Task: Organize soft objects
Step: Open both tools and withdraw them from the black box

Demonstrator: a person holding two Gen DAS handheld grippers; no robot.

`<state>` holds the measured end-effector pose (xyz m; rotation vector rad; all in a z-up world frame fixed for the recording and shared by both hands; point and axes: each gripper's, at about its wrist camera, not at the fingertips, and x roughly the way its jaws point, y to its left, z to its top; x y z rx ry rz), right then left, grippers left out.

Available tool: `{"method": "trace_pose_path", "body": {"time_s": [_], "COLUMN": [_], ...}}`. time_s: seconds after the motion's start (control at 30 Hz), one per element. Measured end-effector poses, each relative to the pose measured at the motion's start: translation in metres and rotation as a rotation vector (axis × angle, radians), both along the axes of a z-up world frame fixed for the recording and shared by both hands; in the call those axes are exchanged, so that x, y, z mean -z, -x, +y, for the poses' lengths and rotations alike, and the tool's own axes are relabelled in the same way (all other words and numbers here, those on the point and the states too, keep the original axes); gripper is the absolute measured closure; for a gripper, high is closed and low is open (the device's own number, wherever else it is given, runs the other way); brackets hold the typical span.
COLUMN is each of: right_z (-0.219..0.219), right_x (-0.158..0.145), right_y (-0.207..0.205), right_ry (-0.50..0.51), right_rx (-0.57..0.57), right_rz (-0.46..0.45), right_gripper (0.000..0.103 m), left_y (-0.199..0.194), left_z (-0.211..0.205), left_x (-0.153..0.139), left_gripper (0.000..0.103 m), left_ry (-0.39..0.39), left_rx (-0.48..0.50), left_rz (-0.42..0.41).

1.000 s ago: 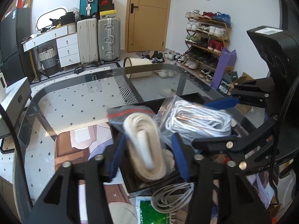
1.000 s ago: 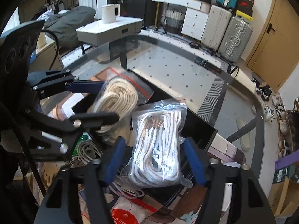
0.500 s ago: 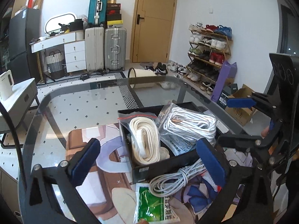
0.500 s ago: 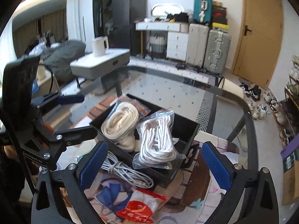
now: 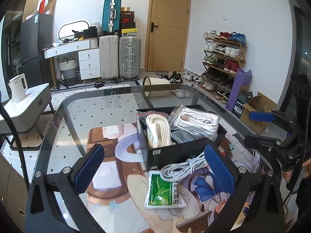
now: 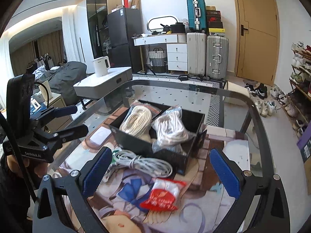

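A black box (image 5: 165, 153) stands on the glass table (image 5: 81, 104). Inside it lie a bagged cream strap (image 5: 155, 130) on the left and a bagged white rope (image 5: 196, 121) on the right. A loose white cable bundle (image 5: 180, 168) rests against the box's near wall, with a green packet (image 5: 162, 193) just in front. My left gripper (image 5: 153, 171) hangs open and empty short of the box. In the right wrist view the box (image 6: 136, 141), cable bundle (image 6: 143, 164) and a red packet (image 6: 163, 194) show. My right gripper (image 6: 159, 172) is open and holds nothing.
A printed mat (image 5: 108, 155) covers the near part of the table. A white side table with a kettle (image 6: 101, 66) stands at the far left. Suitcases (image 5: 128, 56), drawers and a shoe rack (image 5: 221, 62) line the walls beyond. A hand (image 6: 13, 165) holds the left gripper.
Both grippers let go of their bags, which now lie in the box. Their jaws spread wide, and both have drawn back and slightly up from the box.
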<state>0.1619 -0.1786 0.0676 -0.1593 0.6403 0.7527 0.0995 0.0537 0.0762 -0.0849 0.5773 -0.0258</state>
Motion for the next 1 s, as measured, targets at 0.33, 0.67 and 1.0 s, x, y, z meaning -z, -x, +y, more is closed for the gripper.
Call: {"method": "trace_pose_path", "body": {"time_s": [0.33, 0.67, 1.0], "right_z": [-0.023, -0.032, -0.036], "right_x": [0.019, 0.040, 0.051], "right_y": [0.039, 0.060, 0.063], "right_ry": [-0.029, -0.039, -0.036], "right_rx": [0.032, 0.052, 0.079], "right_rz": [0.044, 0.081, 0.084], "right_gripper": [0.001, 0.001, 0.001], "left_y": [0.029, 0.050, 0.054], "left_z": [-0.005, -0.017, -0.017], "left_x": [0.013, 0.029, 0.046], "left_gripper": [0.000, 0.000, 0.000], "left_ry": [-0.013, -0.012, 0.011], "left_rx": [-0.013, -0.006, -0.006], "left_rz": [0.015, 0.037, 0.062]}}
